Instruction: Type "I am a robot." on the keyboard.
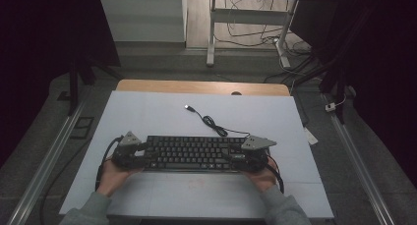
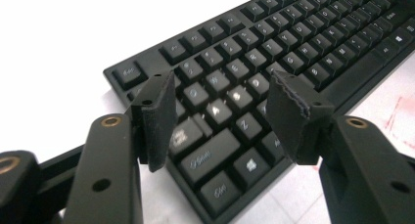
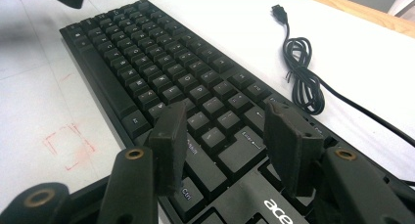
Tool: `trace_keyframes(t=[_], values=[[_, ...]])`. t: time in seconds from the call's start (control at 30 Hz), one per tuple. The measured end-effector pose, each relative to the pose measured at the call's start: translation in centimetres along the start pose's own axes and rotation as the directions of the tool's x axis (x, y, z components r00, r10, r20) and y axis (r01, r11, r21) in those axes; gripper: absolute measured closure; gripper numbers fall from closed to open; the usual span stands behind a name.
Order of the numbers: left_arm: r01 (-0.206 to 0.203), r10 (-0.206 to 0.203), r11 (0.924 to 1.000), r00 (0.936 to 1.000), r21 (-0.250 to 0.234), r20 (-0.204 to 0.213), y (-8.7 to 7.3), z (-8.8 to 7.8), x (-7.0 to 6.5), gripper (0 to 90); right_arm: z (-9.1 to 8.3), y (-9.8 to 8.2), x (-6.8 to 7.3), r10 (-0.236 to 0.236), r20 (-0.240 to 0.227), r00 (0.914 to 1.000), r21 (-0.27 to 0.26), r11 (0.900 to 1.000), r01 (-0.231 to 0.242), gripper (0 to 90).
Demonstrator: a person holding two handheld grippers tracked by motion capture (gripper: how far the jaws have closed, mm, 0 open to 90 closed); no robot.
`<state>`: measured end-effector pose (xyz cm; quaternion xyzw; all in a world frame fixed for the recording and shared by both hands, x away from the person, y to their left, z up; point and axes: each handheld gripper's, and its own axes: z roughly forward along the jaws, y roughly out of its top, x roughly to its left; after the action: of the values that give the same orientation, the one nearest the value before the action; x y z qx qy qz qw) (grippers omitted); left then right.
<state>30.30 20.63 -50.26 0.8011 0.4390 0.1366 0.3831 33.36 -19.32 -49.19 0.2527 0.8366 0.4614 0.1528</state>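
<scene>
Black keyboard (image 1: 194, 153) flat on the white worktop (image 1: 147, 112), lying parallel to the near edge, closer to that edge than to the far one. Left claw (image 2: 220, 106) over the keyboard's left end, jaws standing apart above the keys, pressing on nothing. Right claw (image 3: 227, 136) over the right end, jaws likewise spread, nothing pinched between them. Cable (image 3: 303, 72) coiled just behind the keyboard, its plug (image 1: 188, 107) lying toward the far edge. Faint red square mark (image 3: 68, 145) near the near edge.
</scene>
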Motion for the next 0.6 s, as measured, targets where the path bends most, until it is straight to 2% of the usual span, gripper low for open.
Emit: trace_keyframes(t=[0.17, 0.23, 0.3, 0.6], values=[[0.012, -0.012, 0.9999, 0.9998, -0.006, 0.018, 1.0, 0.7, -0.1, 46.8, 0.1, -0.1, -0.1, 0.004, 0.002, 1.0000, 0.003, 1.000, -0.004, 51.6], [0.019, -0.019, 0.9998, 0.9997, 0.006, 0.018, 1.0, 0.9, 0.0, 51.5, 0.1, -0.1, -0.1, 0.005, -0.001, 1.0000, 0.003, 1.000, -0.005, 51.6], [-0.005, 0.005, 0.9998, 1.0000, 0.018, 0.004, 0.8, 0.9, -0.1, 57.0, 0.2, -0.1, -0.1, 0.001, -0.001, 1.0000, 0.010, 1.000, -0.001, 51.6], [-0.032, 0.030, 0.9981, 0.9990, 0.052, 0.032, 0.4, 1.3, -0.1, 85.0, 0.4, -0.2, -0.1, -0.006, -0.005, 1.0000, 0.025, 1.000, 0.006, 51.6]])
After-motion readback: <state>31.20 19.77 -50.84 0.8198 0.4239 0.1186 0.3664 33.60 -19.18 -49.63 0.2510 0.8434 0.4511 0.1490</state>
